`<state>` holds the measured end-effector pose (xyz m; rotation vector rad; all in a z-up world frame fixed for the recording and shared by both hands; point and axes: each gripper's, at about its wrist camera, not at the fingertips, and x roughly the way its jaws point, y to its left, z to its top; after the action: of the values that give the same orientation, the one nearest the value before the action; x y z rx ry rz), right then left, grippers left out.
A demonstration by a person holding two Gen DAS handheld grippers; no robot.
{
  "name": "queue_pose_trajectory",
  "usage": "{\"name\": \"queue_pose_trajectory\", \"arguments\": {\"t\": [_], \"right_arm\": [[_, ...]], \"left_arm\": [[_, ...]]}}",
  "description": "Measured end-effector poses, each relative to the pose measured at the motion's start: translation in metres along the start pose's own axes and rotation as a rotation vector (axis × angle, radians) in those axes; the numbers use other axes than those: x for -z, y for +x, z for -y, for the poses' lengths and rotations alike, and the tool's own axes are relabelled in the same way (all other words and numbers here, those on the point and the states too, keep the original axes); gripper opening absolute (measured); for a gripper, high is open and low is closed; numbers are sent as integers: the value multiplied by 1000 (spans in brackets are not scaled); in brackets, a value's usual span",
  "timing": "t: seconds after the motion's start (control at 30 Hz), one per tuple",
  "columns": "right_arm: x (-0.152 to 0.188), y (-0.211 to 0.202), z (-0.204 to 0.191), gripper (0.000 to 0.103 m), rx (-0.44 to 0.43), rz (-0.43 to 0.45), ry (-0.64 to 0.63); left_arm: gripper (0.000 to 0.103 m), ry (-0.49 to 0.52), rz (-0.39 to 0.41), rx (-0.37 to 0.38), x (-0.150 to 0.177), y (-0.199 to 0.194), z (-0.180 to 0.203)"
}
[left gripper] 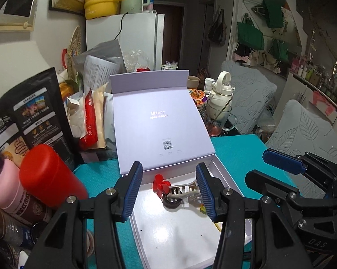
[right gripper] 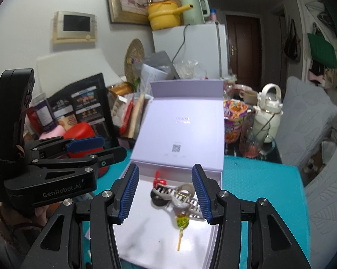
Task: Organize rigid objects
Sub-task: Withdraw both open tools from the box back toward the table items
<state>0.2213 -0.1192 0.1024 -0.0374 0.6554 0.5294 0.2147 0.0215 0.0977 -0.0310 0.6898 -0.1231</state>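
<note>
- Hovering the left gripper (left gripper: 168, 170) and the right gripper (right gripper: 165, 170) side by side over the near end of the open box (left gripper: 226, 174), both angled down, both about a third open, gripping nothing.
- Risking, probably, a clash of the two tools if both are reaching for the lid at once, being so close together.
- Risking a snag on the lollipop (right gripper: 181, 220) when dipping low: lying loose on the white floor of the box, yellow-green head away, pale stick pointing this way.
- Risking a jammed lid on the hair clip (right gripper: 181, 196), if standing proud of the wall: beige, toothed, hard-looking, lying just behind the lollipop head, touching or overlapping a black ring (right gripper: 157, 198).
- Noting a small red fan (left gripper: 160, 185) just beyond the ring, near the hinge; light, likely rolling if the box gets bumped.
- Risking a slide of the whole box on the teal mat (left gripper: 235, 152) when pushing the lid (left gripper: 157, 121): pale lilac, stiff, tilting back from the hinge, small flap at the top.
- Risking a knock to the red bottle (left gripper: 49, 177) on the left, or to the glass mug (left gripper: 217, 114) near the lid's right edge, when swinging wide.
</note>
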Motion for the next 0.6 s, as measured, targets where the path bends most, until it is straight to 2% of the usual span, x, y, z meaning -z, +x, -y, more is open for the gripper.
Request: {"name": "queue_pose_trajectory", "arguments": {"t": [0.13, 0.2, 0.27, 0.6], "right_arm": [[2, -21, -9, 51, 9, 16, -22], [5, -32, -14, 52, 13, 27, -33], [7, -40, -18, 53, 15, 33, -39], [24, -77, -30, 61, 20, 43, -44]], "left_arm": [[51, 20, 25, -9, 1, -21, 3], [67, 21, 42, -17, 4, -32, 5], [73, 21, 68, -19, 9, -45, 7], [73, 23, 80, -58, 31, -80, 15]]}}
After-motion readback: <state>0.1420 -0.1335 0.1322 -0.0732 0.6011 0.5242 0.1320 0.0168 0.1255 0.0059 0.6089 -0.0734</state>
